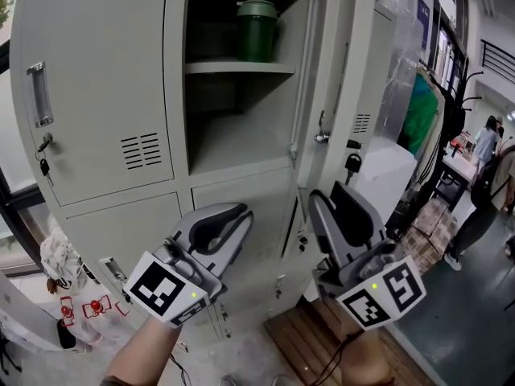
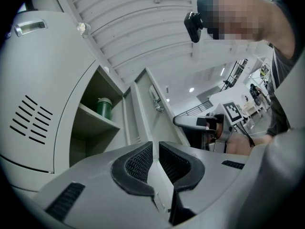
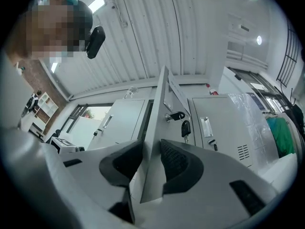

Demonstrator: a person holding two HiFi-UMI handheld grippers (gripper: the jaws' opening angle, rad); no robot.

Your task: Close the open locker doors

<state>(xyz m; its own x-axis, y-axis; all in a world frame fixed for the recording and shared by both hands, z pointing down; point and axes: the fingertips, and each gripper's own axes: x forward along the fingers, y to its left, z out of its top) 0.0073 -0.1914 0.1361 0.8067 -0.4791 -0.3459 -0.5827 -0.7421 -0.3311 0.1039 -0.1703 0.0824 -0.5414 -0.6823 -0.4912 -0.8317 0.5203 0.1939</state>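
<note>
R gripper [image 3: 151, 143] sits astride the free edge of the open grey sheet-steel locker door [image 3: 159, 99] – jaws spread, panel between the pads, but I read no firm pinch. L gripper [image 2: 155, 144]: jaws a narrow slit apart, nothing in them, low in front of the lower-row grey door [image 1: 269, 211]. The open door stands out edge-on from the upper middle compartment of the pale grey locker bank [image 1: 105, 71], not yet swung home. Risks, as I judge them: w/ so loose a hold the edge could slip out on the push and the door rebound. If I ride it right in, the inner-side jaw prob. gets nipped against the frame. The black-headed keys [image 3: 185, 127] hanging at the lock could snag a pad. Can't tell how near the front lip the dark green lidded canister [image 1: 256, 30] sits on the inner shelf [image 1: 241, 67], so a knock isn't ruled out. Hidden: hinges and latch; locker top is cut off; whether the lower doors are fully shut – both grippers cover part of them.
</note>
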